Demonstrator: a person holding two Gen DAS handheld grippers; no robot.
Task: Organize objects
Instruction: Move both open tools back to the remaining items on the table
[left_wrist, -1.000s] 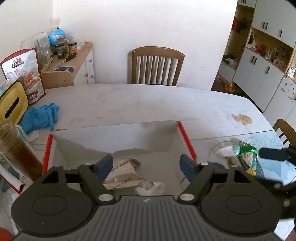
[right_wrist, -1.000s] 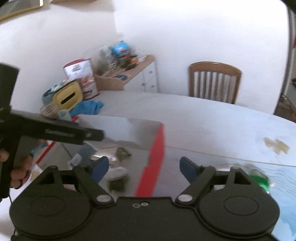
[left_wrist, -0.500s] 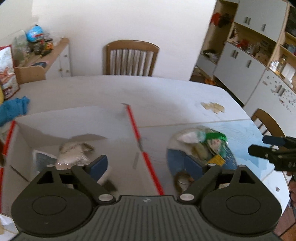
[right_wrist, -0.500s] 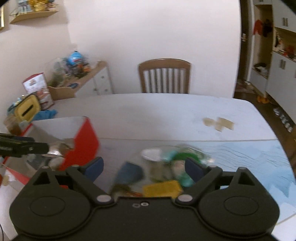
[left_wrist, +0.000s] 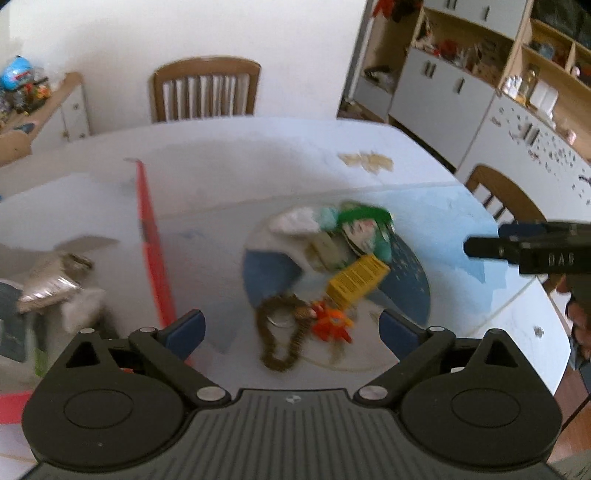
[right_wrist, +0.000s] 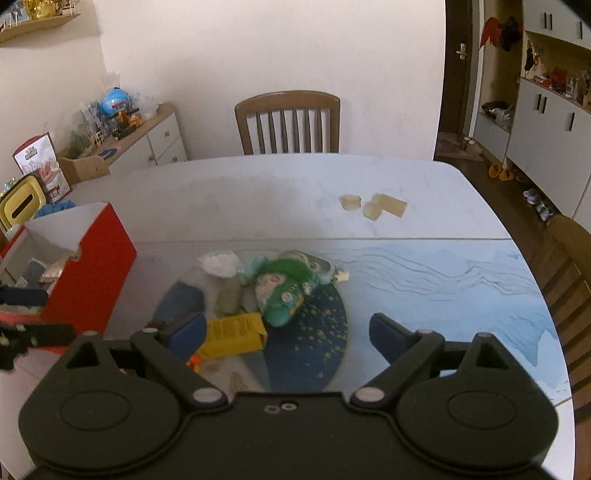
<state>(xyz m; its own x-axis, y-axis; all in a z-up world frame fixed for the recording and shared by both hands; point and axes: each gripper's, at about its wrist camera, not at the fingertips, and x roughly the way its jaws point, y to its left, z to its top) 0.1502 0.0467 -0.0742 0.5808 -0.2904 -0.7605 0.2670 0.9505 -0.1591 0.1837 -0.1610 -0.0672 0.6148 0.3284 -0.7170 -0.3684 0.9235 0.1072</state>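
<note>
Red-sided box (right_wrist: 92, 273) holds a few items; most remain on the blue plate (right_wrist: 317, 332) beside it. Left gripper (left_wrist: 291, 328) and right gripper (right_wrist: 288, 332) released, empty.

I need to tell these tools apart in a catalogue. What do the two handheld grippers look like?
Both look alike: a matte black body with two round housings, black linkage arms on silver pivot pins, and blue pads on the fingers. The left gripper has a ribbed grey top plate. The right gripper has a smooth black plate; seen side-on from the left camera, it bears raised lettering, too blurred to read. No cables show.
</note>
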